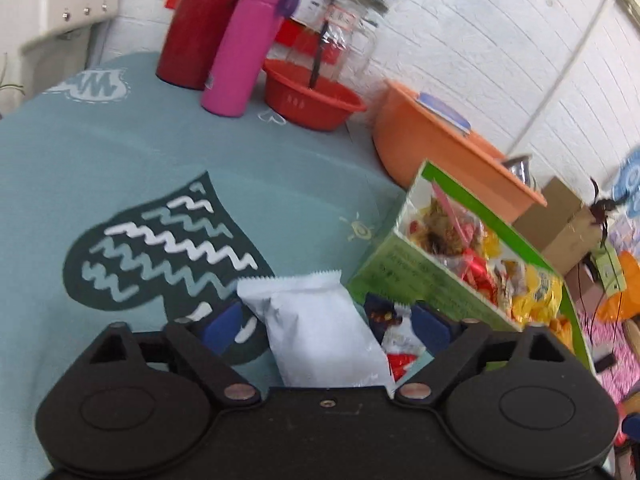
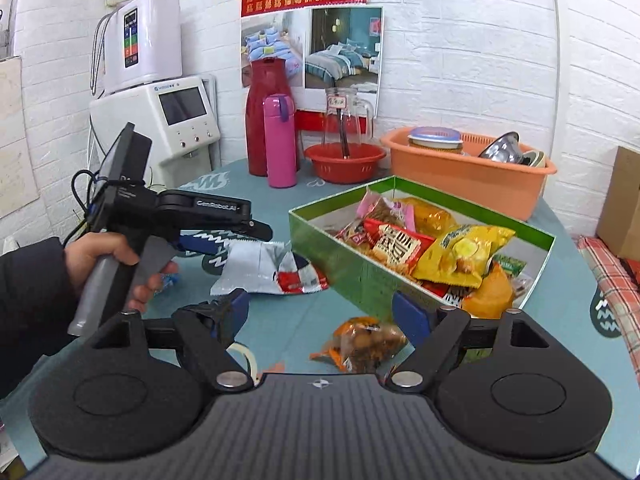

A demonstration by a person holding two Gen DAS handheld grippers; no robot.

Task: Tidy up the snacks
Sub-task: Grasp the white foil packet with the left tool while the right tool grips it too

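The right gripper (image 2: 322, 314) stands nearest, tilted down over the teal cloth (image 2: 280, 320), its blue pads spread as wide as they go and pressing on nothing. An orange snack pack (image 2: 362, 344) lies on the cloth between and just below them, untouched.

To its left a hand (image 2: 108, 264) in a dark sleeve (image 2: 28, 300) grips the handle of the left gripper (image 1: 332, 320), which slopes down toward the cloth with its nose pointing at the box. In the left wrist view its pads stand apart on either side of a white pack (image 1: 320, 328), with a gap showing at each side, so the jaws are released. In the right wrist view the same white pack (image 2: 264, 266), red and blue at one end, lies flat on the cloth just beside the box's near wall.

Beyond sits the green box (image 2: 348, 264), open and piled with red, yellow and orange snacks (image 2: 432, 248). Farther back stand a pink flask (image 2: 280, 140), a red basin (image 2: 344, 162) and an orange tub (image 2: 464, 178) against the brick wall.
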